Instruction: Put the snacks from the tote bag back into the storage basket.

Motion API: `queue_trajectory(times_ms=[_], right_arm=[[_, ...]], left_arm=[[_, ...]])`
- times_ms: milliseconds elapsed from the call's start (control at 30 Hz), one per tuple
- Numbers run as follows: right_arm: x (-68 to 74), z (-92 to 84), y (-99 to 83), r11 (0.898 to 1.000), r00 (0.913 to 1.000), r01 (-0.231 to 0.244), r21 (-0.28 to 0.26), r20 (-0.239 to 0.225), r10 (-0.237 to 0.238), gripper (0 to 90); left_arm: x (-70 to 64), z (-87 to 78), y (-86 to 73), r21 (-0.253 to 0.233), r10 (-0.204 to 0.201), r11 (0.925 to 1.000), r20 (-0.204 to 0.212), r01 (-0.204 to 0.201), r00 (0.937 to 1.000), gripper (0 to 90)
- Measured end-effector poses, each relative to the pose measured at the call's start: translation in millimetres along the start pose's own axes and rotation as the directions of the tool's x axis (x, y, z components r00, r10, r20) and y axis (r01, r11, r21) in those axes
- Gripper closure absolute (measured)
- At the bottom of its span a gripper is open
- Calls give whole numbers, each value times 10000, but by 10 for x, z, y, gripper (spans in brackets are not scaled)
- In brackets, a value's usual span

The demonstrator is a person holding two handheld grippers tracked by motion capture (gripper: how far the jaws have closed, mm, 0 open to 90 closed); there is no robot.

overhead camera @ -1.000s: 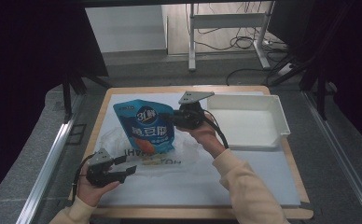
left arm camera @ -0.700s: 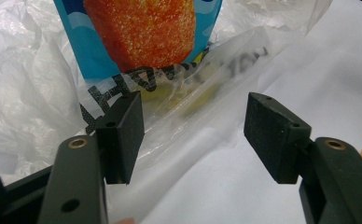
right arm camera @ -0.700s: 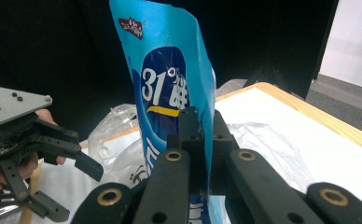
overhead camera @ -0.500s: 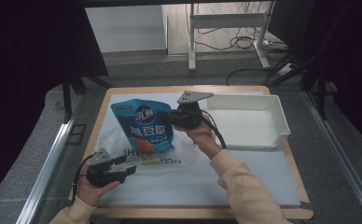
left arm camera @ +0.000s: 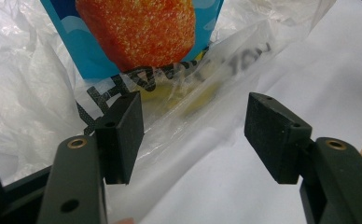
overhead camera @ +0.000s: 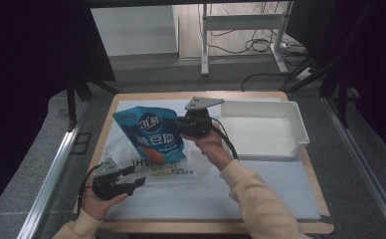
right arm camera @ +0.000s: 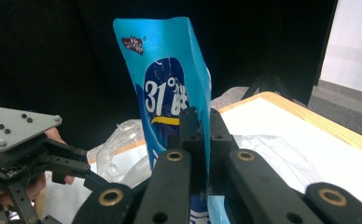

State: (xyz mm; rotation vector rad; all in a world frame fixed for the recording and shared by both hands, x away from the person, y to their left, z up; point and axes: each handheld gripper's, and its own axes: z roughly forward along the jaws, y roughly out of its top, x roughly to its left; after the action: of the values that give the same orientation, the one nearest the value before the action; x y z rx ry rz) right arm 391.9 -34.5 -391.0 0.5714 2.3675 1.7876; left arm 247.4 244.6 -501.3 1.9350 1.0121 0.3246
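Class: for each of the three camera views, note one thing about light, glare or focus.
High view: dark surround, lit white mat. Left gripper view: the blue snack bag and the clear plastic bag sit close and look soft. Right gripper view: black backdrop, glare along the snack bag's edge.

We see a glossy blue foil pouch [overhead camera: 153, 135] over a thin, crinkled clear plastic bag [left arm camera: 25, 98]. Our grippers' pads [left arm camera: 125, 135] look matt black, the tray [overhead camera: 300, 130] smooth white plastic, the table edge [overhead camera: 181, 94] wood.
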Motion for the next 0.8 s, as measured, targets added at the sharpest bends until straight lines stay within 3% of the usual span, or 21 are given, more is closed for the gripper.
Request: queue_trajectory(times_ms=[133, 800], right_arm=[[3, 16, 17, 9998, 9997, -185, -114, -151, 183, 886], [113, 7, 182, 9979, 9997, 160, -628, -197, -172, 888]], left_arm=[[-2, 3, 0, 9, 4, 10000, 18, -4, 10000, 377], [5, 18, -6, 66, 6, 10000, -19, -6, 10000, 377]])
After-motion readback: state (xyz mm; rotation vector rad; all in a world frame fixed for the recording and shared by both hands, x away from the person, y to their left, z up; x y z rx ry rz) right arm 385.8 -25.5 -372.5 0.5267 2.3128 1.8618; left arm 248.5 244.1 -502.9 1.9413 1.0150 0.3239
